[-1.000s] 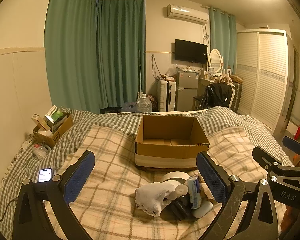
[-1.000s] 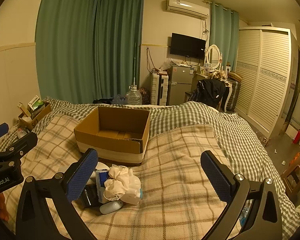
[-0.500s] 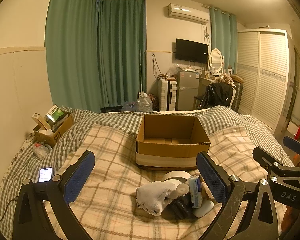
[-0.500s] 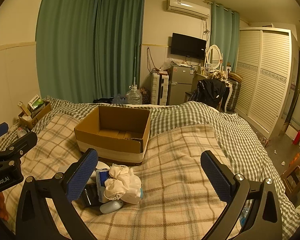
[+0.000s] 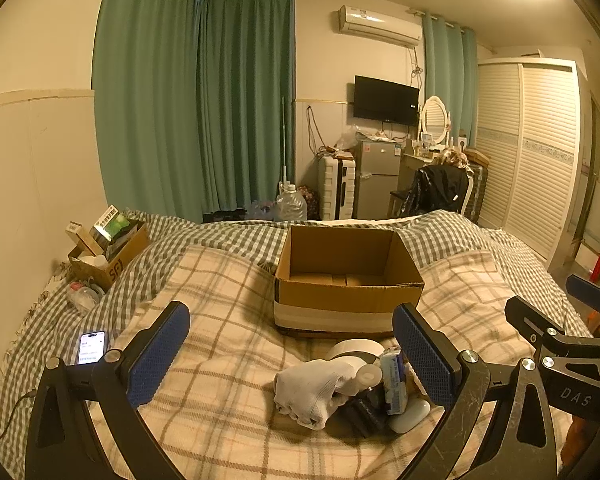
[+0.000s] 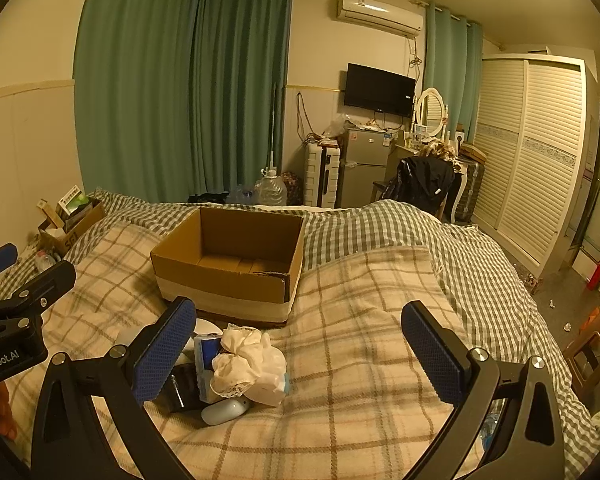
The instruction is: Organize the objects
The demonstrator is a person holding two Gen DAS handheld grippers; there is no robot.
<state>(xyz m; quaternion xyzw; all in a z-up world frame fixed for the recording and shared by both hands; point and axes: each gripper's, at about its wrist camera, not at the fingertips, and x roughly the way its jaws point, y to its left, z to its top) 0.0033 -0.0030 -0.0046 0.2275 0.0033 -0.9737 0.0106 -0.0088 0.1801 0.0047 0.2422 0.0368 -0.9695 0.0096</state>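
left wrist: both grippers' fingers (image 5: 160,354) spread, empty; cardboard box (image 5: 346,280) beyond clutter pile (image 5: 348,388).

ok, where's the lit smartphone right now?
Left wrist view only: the lit smartphone lies on the checked bedspread, just beyond the left gripper's left finger.

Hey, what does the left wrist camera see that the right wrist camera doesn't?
Only the left wrist view shows the lit phone on the bedding, plus the right tongs at its edge. Only the right wrist view shows the wooden stool on the floor and the left tongs. Both share the empty cardboard box, the pile of small items in front of it, and the plaid blanket.
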